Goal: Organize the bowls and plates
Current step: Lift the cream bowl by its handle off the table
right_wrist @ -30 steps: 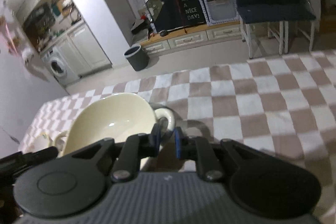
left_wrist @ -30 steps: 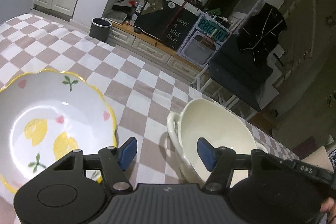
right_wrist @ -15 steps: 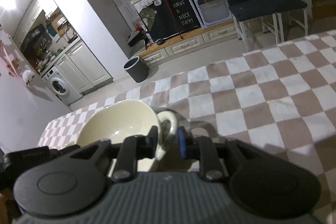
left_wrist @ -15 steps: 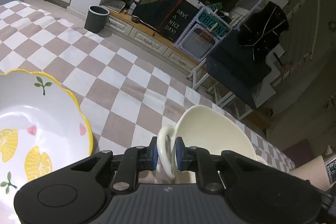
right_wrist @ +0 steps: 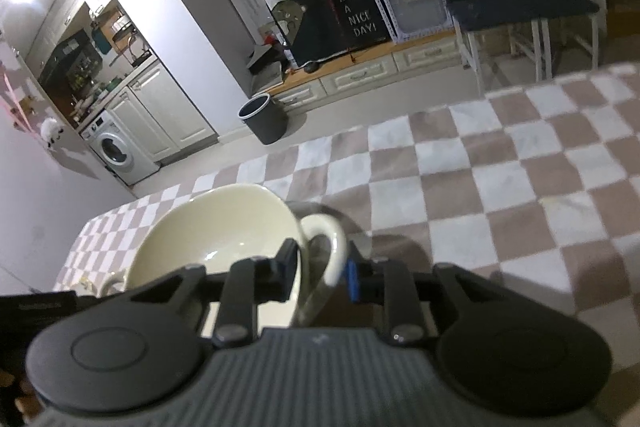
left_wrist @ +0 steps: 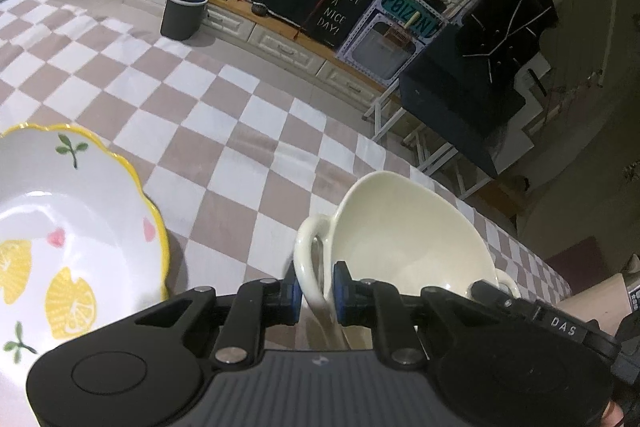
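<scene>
I've got the left gripper (left_wrist: 316, 293) clamped on one loop handle of the glossy cream ceramic two-handled bowl (left_wrist: 404, 235) at 6 o'clock on the checked table (left_wrist: 248, 131). The right gripper (right_wrist: 320, 269) has been closing around the opposite handle, fingers looking not quite pinched yet. Slick glaze: an uneven lift could tip it onto the scalloped lemon-print plate (left_wrist: 60, 227) at 9 o'clock.

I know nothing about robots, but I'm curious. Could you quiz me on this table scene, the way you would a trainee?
1. Which fruit is painted on the yellow-rimmed plate? A cherries, B lemons, C grapes.
2. True or false: the left gripper is shut on a loop handle of the cream bowl.
3. Fill the gap: the tablecloth has a ____ pattern.

Key: 1 B. 2 True; its jaws have just been closing, and the handle is now pinched between them. 3 checked.
</scene>
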`<state>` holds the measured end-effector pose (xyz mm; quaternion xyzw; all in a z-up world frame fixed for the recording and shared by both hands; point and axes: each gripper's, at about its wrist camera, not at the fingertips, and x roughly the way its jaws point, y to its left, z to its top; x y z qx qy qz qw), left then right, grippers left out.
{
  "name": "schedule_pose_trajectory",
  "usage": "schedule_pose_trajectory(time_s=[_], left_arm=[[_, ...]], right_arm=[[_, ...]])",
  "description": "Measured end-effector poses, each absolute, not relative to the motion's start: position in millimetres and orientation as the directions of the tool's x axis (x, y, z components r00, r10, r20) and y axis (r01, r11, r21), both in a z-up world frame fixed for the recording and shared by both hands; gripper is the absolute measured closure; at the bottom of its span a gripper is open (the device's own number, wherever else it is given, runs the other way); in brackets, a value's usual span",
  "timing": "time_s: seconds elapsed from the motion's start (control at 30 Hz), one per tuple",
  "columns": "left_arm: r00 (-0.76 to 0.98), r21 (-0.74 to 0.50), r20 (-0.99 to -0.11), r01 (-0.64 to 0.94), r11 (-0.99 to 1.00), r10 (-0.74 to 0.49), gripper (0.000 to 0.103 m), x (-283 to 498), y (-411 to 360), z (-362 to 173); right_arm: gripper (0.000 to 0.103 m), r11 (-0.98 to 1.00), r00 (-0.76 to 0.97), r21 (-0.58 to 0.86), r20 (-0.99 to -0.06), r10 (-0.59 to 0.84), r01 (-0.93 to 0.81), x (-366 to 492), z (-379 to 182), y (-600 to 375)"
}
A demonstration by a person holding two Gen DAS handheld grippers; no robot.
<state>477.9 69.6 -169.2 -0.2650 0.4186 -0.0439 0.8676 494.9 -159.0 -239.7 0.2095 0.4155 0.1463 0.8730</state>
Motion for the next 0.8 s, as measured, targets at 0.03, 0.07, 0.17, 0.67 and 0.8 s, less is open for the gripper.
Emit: schedule_pose_trajectory(time_s=[0.03, 0.07, 0.17, 0.67, 0.8], left_arm=[[0.642, -0.499, -0.705, -0.150, 0.853, -0.300, 0.087, 480, 68, -172], [0.644, -0.503, -0.703, -0.151, 0.851, -0.301, 0.088, 480, 67, -173], [0.657, -0.509, -0.696, -0.166, 0.845, -0.290, 0.088, 479, 69, -174], [0.708, -0.573, -0.656, -0.242, 0.783, -0.262, 0.087, 468, 76, -173], [0.723, -0.545, -0.650, -0.228, 0.807, -0.235, 0.087, 467, 71, -172]], right_arm=[[0.074, 0.867, 0.603, 0.492, -0.670, 0.434, -0.078, 494, -242, -157], [0.077, 0.872, 0.605, 0.482, -0.672, 0.428, -0.082, 493, -243, -154], [0.080, 0.883, 0.623, 0.463, -0.669, 0.406, -0.079, 491, -240, -148], [0.076, 0.838, 0.656, 0.546, -0.631, 0.414, -0.003, 494, -242, -154], [0.077, 0.856, 0.667, 0.516, -0.629, 0.400, -0.028, 490, -243, -152]])
